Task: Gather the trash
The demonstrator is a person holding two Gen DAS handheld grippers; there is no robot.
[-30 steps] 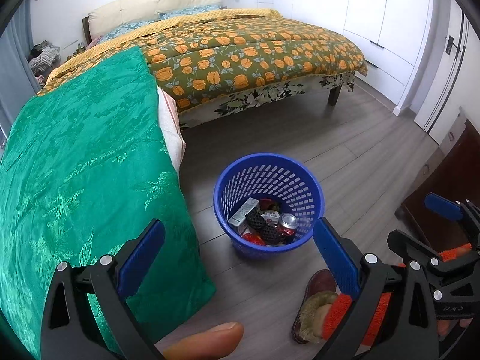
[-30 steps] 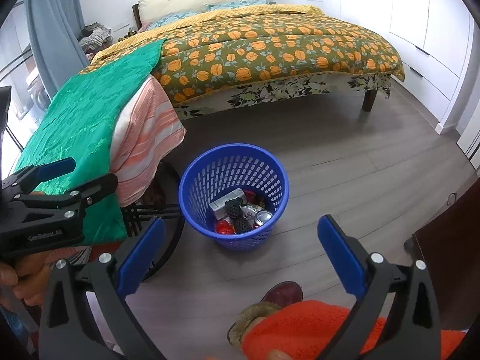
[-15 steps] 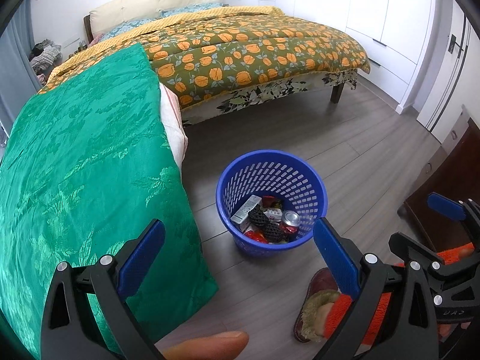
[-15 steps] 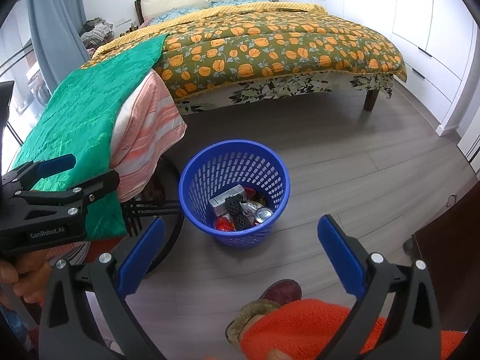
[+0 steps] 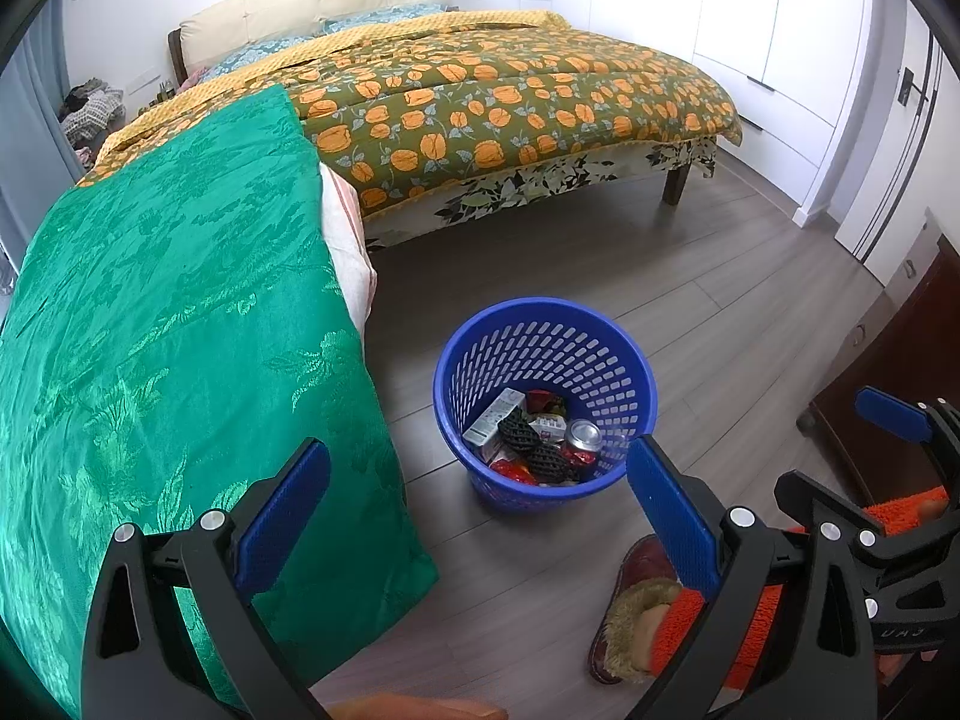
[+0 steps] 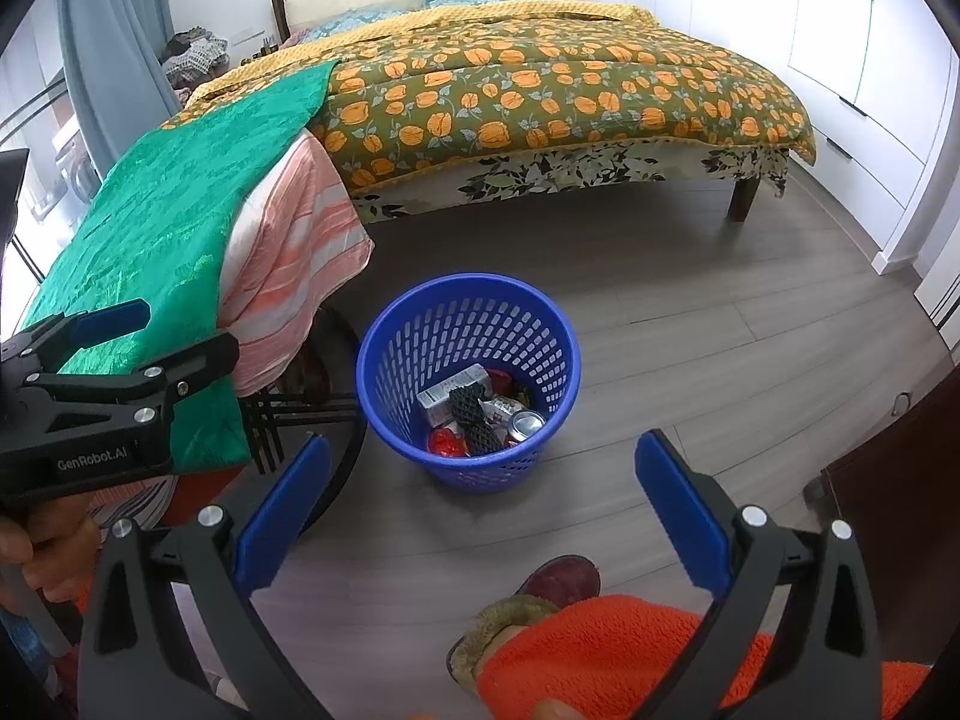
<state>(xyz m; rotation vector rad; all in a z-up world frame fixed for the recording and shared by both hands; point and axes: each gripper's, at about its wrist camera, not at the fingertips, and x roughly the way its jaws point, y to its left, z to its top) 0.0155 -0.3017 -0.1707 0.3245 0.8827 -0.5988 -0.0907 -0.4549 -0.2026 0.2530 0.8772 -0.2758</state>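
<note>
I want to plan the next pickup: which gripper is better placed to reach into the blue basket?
Probably right. The right gripper, open and empty, has the blue basket nearly centred ahead; for the left gripper, also open, it sits toward the right finger.

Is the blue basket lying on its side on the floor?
No, the blue basket stands upright on the floor, its open rim facing up, with trash inside.

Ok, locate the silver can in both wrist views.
Left wrist: can, right side inside the blue basket, just above the right fingertip.
Right wrist: can, lower right inside the basket, centre frame.
Shared landmark: bed behind the basket.
</note>
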